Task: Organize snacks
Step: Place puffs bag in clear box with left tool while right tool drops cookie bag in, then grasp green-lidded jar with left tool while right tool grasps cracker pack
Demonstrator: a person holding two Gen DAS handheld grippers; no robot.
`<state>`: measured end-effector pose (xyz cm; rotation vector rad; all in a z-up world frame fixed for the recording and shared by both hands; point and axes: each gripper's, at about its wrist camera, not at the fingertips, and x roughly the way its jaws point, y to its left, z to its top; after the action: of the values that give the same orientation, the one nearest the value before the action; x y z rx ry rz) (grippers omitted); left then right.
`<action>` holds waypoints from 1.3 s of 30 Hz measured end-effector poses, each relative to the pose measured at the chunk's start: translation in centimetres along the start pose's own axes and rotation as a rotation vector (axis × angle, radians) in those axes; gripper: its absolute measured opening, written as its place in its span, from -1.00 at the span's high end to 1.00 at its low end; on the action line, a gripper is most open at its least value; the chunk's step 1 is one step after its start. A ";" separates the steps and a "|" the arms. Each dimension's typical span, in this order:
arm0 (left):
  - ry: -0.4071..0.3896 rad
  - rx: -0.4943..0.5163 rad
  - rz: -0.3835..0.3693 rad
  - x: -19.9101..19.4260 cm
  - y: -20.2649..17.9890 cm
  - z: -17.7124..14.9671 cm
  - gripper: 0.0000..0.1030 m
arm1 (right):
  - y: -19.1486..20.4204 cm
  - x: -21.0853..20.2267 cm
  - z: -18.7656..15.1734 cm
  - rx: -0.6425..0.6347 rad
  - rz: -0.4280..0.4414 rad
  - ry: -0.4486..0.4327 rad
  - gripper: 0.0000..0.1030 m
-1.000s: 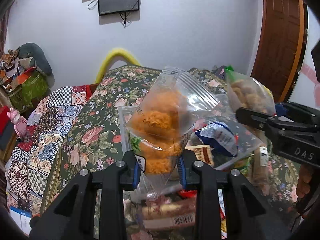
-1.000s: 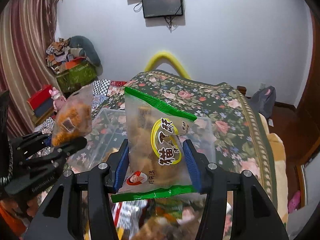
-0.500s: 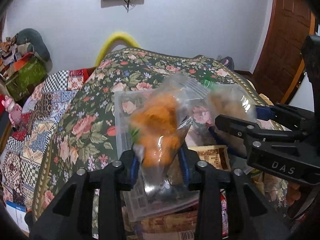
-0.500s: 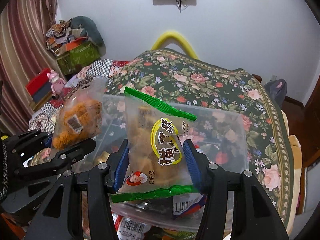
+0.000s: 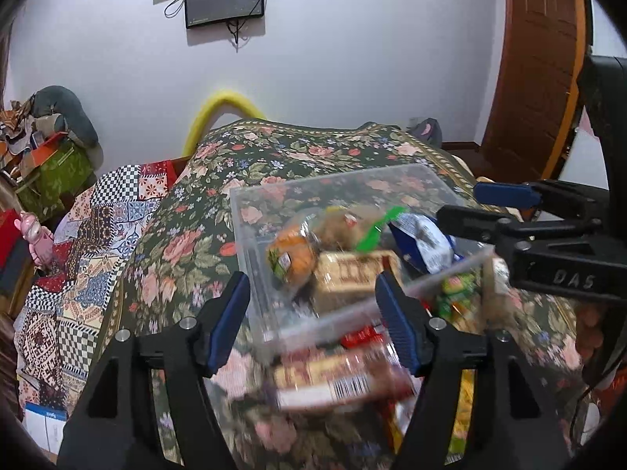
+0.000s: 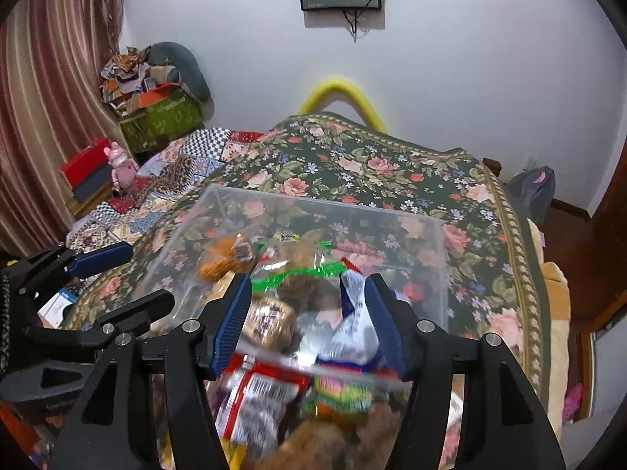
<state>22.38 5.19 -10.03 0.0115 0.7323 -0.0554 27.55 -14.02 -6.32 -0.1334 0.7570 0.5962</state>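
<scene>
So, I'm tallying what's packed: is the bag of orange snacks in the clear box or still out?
In. The bag of orange snacks lies inside the clear box beside other packets, with no fingers on it.

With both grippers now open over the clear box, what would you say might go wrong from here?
1. The orange snack bag and the green-edged bag lie loosely on other packets in the clear plastic box; they may slide or stick up.
2. The left gripper and right gripper, jaws just opened and empty, hover close together; they might collide.
3. Loose packets before the box could get knocked.
</scene>
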 end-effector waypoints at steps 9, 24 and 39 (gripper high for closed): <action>0.015 -0.009 -0.035 -4.4 -1.0 -4.5 -0.37 | 0.3 -4.3 -5.4 -0.007 -0.012 0.009 -0.32; 0.122 -0.041 -0.084 -6.4 -2.2 -11.2 -0.37 | 1.7 -4.2 -15.2 0.052 0.073 0.176 -0.58; 0.188 -0.011 -0.183 -3.8 -6.5 -12.8 -0.36 | 1.4 -2.3 -16.5 0.096 0.162 0.235 -0.44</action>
<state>10.67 -0.77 -17.00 -0.0614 0.9204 -0.2279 15.38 -19.25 -16.62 -0.0536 1.0300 0.7045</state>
